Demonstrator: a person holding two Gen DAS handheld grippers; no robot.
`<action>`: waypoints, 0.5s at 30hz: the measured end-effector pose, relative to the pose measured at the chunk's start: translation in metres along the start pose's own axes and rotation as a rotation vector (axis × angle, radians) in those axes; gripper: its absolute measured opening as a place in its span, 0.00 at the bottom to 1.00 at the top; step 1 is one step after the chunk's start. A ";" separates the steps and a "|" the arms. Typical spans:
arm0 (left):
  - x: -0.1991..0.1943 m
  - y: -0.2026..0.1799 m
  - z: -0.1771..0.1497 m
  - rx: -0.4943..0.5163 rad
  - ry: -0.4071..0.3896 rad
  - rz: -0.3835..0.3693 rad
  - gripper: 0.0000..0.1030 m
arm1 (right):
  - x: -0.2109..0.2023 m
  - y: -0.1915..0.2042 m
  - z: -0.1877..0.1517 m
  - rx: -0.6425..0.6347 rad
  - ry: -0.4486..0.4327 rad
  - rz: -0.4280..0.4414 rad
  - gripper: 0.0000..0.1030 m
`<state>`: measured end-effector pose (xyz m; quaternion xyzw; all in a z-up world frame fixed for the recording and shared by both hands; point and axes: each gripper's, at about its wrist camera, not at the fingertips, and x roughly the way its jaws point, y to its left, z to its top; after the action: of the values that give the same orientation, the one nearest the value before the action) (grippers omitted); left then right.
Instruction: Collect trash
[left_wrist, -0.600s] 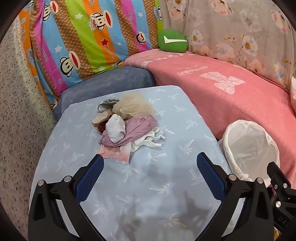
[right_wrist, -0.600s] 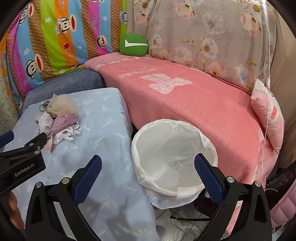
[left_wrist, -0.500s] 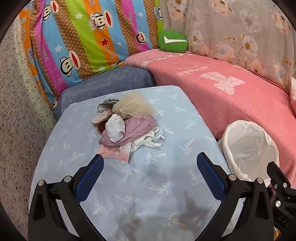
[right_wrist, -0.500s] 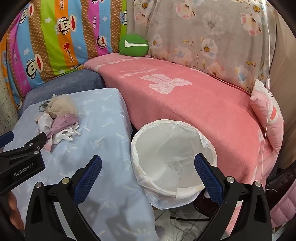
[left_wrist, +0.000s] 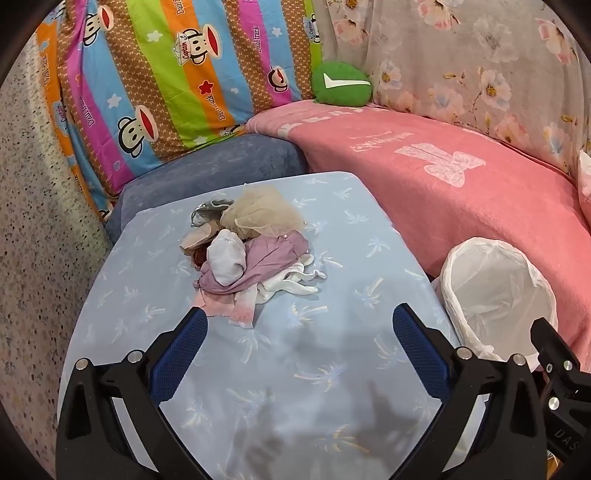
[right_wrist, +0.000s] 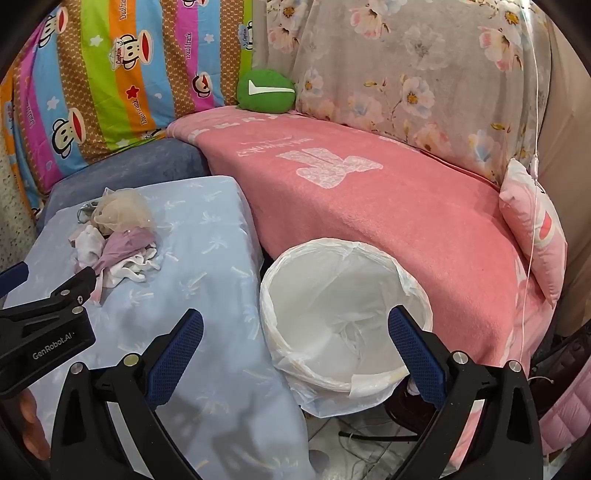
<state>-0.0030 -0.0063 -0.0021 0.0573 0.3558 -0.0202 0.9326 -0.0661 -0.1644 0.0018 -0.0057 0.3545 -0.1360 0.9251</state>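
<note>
Nearest, the left gripper (left_wrist: 300, 334) and right gripper (right_wrist: 295, 332) both stood spread, empty. Farther, left of the lined bin (right_wrist: 345, 314), the rag pile (left_wrist: 247, 254) looked soft, light; pinch a raised fold.

One bin (right_wrist: 345, 321), one rag pile (left_wrist: 251, 251)

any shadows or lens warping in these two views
Left wrist view: dark shadows of the left gripper fall on the blue cloth; fisheye bends the pink blanket. Right wrist view: black vignette corners; the bin looks sharp, evenly lit.
</note>
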 end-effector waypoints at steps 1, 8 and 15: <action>0.000 0.000 0.000 -0.001 -0.001 -0.001 0.93 | 0.000 0.000 0.000 -0.001 0.000 0.000 0.94; -0.002 0.002 0.001 -0.003 -0.003 -0.002 0.93 | -0.002 0.000 0.002 -0.001 0.000 -0.003 0.94; -0.001 0.002 0.001 -0.001 -0.005 -0.005 0.93 | 0.000 0.000 0.000 -0.006 -0.001 -0.017 0.94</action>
<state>-0.0030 -0.0046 0.0002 0.0559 0.3536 -0.0225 0.9335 -0.0664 -0.1646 0.0016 -0.0116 0.3545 -0.1426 0.9240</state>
